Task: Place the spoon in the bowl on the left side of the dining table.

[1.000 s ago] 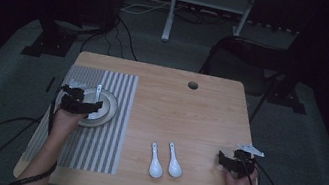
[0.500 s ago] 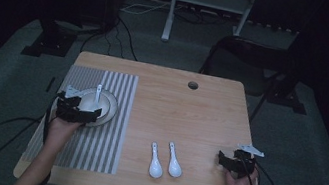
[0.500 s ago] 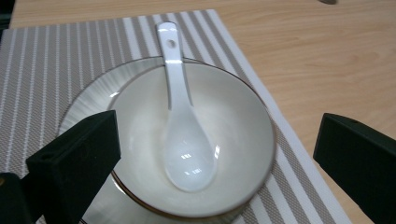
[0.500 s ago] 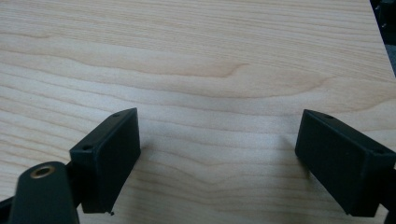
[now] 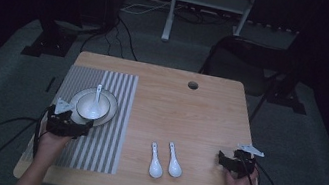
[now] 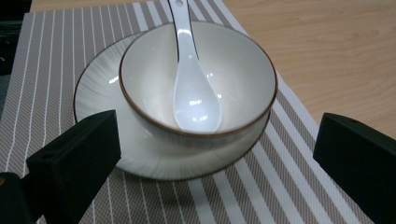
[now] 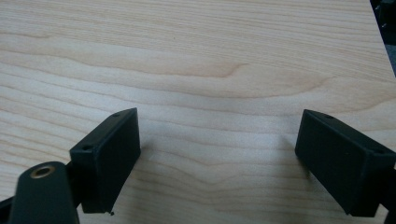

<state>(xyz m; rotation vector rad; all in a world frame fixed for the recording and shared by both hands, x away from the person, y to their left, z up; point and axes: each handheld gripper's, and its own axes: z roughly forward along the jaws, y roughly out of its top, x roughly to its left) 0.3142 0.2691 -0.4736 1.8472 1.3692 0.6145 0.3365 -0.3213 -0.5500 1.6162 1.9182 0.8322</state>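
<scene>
A white bowl (image 5: 84,105) (image 6: 149,79) with a brown rim stands on a white plate (image 5: 112,112) (image 6: 93,93) on the striped placemat (image 5: 102,148) (image 6: 289,186). A white ceramic spoon (image 5: 96,99) (image 6: 194,98) rests in the bowl, its handle pointing away. My left gripper (image 5: 83,128) (image 6: 217,135) sits just short of the plate's near edge. Its jaws have just been opening and stand wide with nothing held between them. Two more white spoons (image 5: 156,162) (image 5: 174,162) lie side by side on the bare wood. My right gripper (image 5: 221,159) (image 7: 217,140) rests open on the table near the front right corner.
The wooden table (image 5: 199,113) has a round cable hole (image 5: 193,85) near its far edge. Cables trail from both grippers off the table's sides. A dark chair (image 5: 244,55) and a white stand (image 5: 208,3) are on the floor beyond the table.
My left gripper has drawn back from over the bowl toward the front edge of the table. The spoon stays in the bowl. The right gripper has kept still.
</scene>
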